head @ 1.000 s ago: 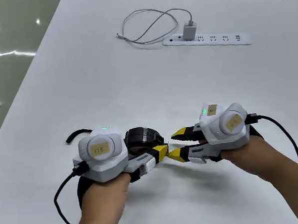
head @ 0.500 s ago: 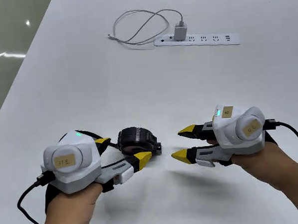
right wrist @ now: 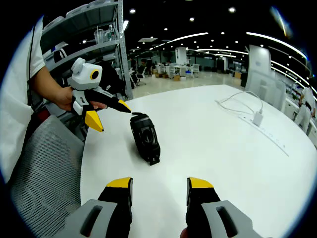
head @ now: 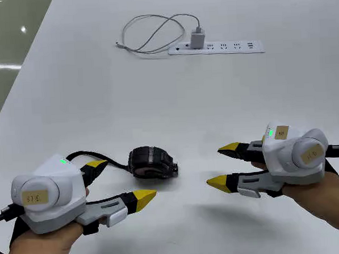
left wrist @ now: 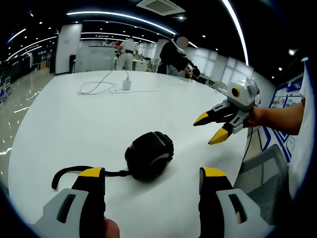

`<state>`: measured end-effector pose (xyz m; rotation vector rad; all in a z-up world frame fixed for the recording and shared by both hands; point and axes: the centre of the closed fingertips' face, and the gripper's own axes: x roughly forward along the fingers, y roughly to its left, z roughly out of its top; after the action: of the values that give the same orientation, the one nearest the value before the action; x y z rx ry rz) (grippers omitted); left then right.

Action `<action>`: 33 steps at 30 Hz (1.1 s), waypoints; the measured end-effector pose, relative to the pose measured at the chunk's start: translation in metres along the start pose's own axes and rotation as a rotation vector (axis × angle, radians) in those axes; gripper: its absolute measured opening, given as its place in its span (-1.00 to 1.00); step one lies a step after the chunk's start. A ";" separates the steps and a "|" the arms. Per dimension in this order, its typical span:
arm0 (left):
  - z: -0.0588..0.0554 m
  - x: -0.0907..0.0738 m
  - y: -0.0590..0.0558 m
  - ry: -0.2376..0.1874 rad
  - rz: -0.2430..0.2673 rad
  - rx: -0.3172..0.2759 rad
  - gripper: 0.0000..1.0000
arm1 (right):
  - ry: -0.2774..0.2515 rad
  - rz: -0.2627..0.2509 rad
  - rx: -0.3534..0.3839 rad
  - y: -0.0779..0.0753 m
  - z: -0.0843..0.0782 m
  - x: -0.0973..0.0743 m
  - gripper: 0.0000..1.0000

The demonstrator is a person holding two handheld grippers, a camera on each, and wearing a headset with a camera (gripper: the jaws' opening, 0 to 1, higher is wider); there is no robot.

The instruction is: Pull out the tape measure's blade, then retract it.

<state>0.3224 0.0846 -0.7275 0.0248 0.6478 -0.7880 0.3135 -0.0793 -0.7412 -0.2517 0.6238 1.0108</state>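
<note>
Black, round, rubber-cased tape measure (head: 152,162) lies on my white bench (head: 168,98), between both tools. My left hand-held gripper (head: 122,179) sits at its 8 o'clock, jaws spread, gripping nothing. My right hand-held gripper (head: 223,166) sits at its 3 o'clock, jaws likewise spread, clear of the case.

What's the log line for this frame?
tape measure: lying on table, ungripped, no blade out | left gripper: jaws open, clear of it | right gripper: jaws open, clear of it
</note>
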 end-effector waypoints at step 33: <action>-0.014 -0.041 0.007 0.045 -0.050 0.060 0.76 | -0.020 -0.134 0.083 -0.001 -0.024 -0.062 0.29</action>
<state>0.2979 0.1202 -0.7179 0.0816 0.6694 -0.8575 0.2820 -0.1351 -0.7233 -0.2072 0.6207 0.8557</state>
